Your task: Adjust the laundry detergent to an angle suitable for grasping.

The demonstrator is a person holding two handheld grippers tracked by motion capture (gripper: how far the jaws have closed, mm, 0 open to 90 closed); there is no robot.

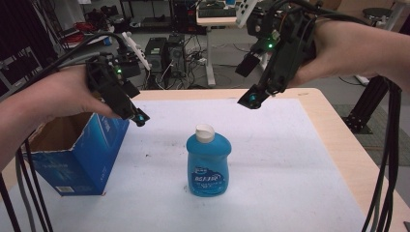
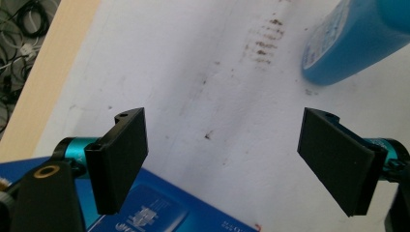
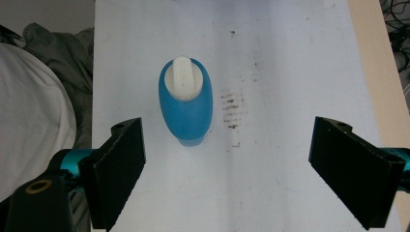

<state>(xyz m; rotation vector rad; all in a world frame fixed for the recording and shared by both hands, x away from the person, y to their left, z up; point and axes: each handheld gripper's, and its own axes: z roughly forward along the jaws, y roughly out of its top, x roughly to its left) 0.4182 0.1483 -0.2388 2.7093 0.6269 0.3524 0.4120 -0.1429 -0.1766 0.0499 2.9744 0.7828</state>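
Blue bottle [image 1: 209, 164] stands upright mid-mat, white flip cap [image 1: 204, 133] on top, blue carton [image 1: 77, 152] well apart to its left. Left gripper [image 1: 140, 118] hovers over the carton's near corner, jaws wide apart, nothing held. Right gripper [image 1: 250, 100] hangs above & behind the bottle, also spread wide, empty. Bottle looks full — prob. fairly heavy, smooth plastic, likely slippery, walls may give a bit. Best grip: across the narrower sides below the shoulder — not the cap.

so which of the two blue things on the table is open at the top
The blue cardboard box at the table's left edge: its top flaps stand apart and the brown inside shows. The blue bottle in the middle stands upright with its white cap on.
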